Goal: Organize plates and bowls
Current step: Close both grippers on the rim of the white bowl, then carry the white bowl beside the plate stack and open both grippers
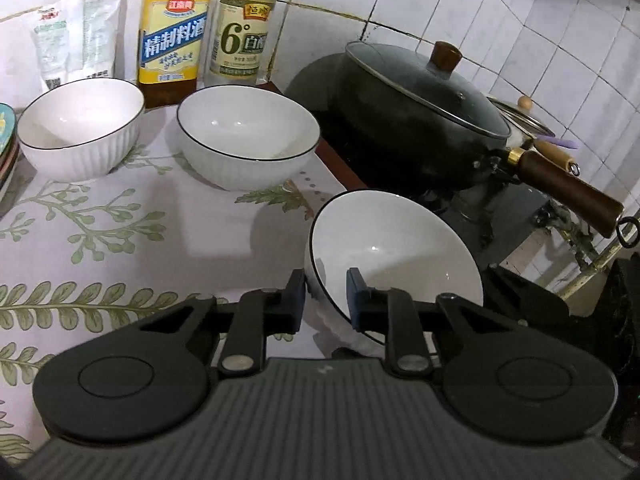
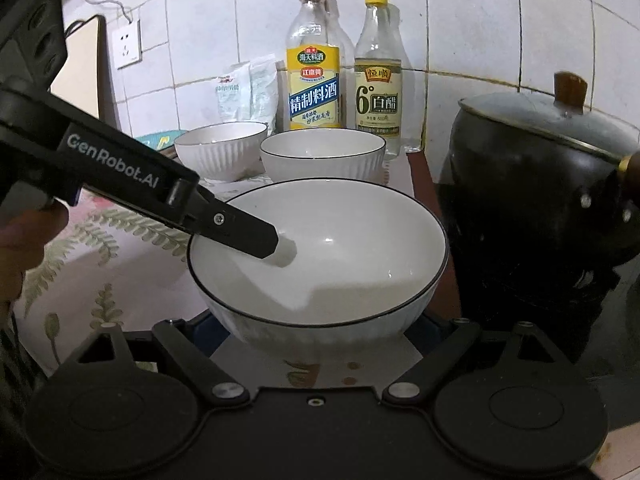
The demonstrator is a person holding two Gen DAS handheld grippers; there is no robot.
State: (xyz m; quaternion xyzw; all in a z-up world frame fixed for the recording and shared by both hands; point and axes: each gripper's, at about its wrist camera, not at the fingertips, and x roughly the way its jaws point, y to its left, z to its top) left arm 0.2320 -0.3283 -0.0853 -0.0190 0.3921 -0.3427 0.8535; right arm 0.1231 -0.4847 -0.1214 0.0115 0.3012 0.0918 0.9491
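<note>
A white bowl with a black rim (image 1: 400, 248) hangs tilted near the counter's right edge. My left gripper (image 1: 326, 284) is shut on its near rim, one finger outside the wall and one inside. In the right wrist view that inner finger (image 2: 240, 232) reaches into the same bowl (image 2: 340, 272). My right gripper (image 2: 324, 330) stands wide around the bowl's lower sides, with its blue pads against the wall on both flanks. Two more white ribbed bowls (image 1: 80, 120) (image 1: 248, 128) stand upright at the back. A stack of coloured plates (image 1: 6, 140) shows at the far left edge.
A lidded black wok (image 1: 420, 112) with a wooden handle sits on the stove just right of the counter. Two bottles (image 1: 174, 32) (image 1: 244, 36) and white pouches (image 1: 76, 28) line the tiled wall behind the bowls. A leaf-print cloth (image 1: 120, 240) covers the counter.
</note>
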